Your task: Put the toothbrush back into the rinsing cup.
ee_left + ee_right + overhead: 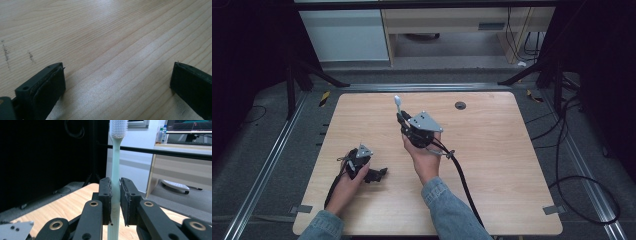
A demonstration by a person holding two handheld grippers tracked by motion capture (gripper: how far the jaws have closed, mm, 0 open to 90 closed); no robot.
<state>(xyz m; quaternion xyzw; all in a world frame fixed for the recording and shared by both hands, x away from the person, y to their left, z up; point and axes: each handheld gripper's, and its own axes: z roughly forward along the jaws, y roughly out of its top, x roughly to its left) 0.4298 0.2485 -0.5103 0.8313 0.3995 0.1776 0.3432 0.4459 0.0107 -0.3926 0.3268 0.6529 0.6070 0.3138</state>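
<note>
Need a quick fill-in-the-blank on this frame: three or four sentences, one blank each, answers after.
1. The right gripper is shut on a pale green plastic ____ with white bristles.
2. The toothbrush is held with its bristle head pointing ____.
3. The left gripper has its black jaws ____, with nothing between them.
4. The left gripper hangs low over the light ____ table.

Missing words: toothbrush; up; open; wooden
</note>
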